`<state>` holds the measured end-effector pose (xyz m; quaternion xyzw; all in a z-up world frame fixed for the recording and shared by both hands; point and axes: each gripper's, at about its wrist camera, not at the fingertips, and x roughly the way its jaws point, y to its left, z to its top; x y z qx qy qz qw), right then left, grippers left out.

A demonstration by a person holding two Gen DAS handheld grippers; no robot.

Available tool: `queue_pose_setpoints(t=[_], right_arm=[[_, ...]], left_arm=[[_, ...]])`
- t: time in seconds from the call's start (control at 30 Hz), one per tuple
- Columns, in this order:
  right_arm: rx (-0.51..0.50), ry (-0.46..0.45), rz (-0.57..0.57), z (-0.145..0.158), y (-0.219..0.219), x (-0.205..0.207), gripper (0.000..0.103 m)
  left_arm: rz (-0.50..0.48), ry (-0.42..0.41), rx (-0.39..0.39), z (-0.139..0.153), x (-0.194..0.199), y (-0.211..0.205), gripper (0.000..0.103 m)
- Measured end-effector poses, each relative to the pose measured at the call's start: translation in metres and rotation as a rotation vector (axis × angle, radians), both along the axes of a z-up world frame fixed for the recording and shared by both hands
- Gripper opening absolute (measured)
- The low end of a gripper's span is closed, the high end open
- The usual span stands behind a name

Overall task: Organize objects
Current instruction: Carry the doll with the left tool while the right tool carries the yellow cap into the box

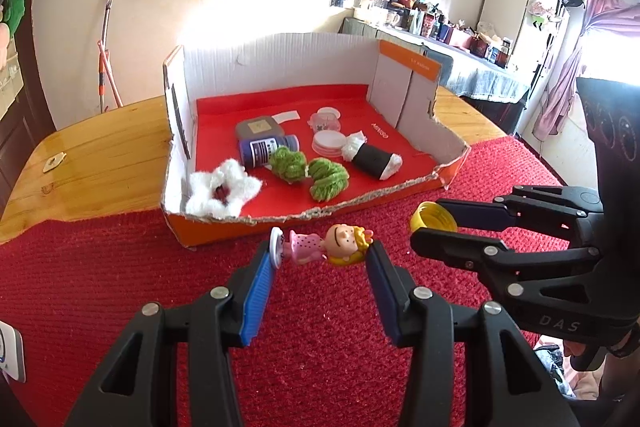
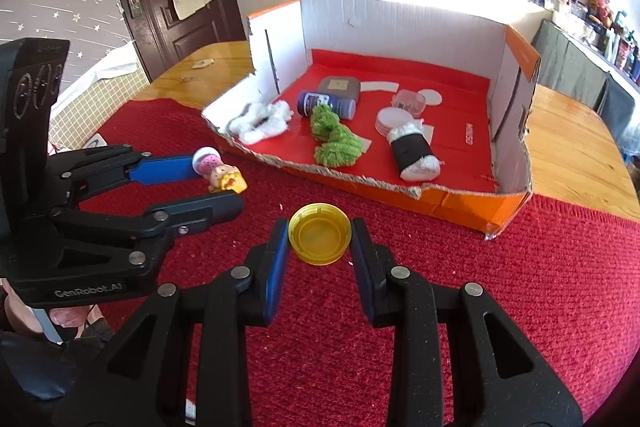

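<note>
A small doll figurine (image 1: 320, 245) in a pink dress with yellow hair lies sideways between the fingertips of my left gripper (image 1: 322, 253), which is shut on it just in front of the cardboard box (image 1: 304, 217). It also shows in the right wrist view (image 2: 220, 173). A yellow bottle cap (image 2: 320, 238) sits open side up between the fingertips of my right gripper (image 2: 320, 239), which is shut on it over the red mat (image 2: 520, 287). The cap also shows in the left wrist view (image 1: 432, 217).
The box, lined red, holds a white fluffy star (image 1: 222, 189), green fluffy pieces (image 1: 308, 173), a blue bottle (image 1: 266, 149), a grey case (image 1: 258, 129), white round lids (image 1: 328, 143), a clear jar (image 1: 326, 121) and a black roll (image 1: 372, 161). Wooden table (image 1: 100, 155) lies beyond the mat.
</note>
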<state>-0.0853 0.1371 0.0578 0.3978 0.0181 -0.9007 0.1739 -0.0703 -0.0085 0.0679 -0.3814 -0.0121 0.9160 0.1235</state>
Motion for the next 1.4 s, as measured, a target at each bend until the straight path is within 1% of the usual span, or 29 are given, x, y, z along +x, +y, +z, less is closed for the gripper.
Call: queue_pose_setpoints(t=[0.23,0.47,0.63,1.03,1.2,1.4], right_arm=[[-0.009,0.032,0.009,0.016,0.001,-0.002,0.029],[-0.015,0.031,0.005,0.023,0.007,-0.015,0.029],[-0.022,0.017,-0.001,0.023,0.012,-0.028,0.029],[-0.055,-0.105,0.011,0.007,0.022,-0.071,0.029],[-0.062,-0.153,0.018,-0.001,0.023,-0.084,0.029],[-0.062,-0.194,0.031,-0.009,0.02,-0.093,0.029]], left_arm=[[0.002,0.022,-0.002,0.009,-0.005,-0.001,0.049],[0.003,0.033,-0.004,0.015,-0.017,-0.003,0.049],[0.0,0.026,-0.008,0.014,-0.03,-0.003,0.049],[-0.04,-0.053,-0.011,0.001,-0.061,0.0,0.049],[-0.053,-0.101,-0.003,-0.007,-0.073,-0.001,0.049],[-0.064,-0.138,-0.011,-0.016,-0.082,-0.003,0.049]])
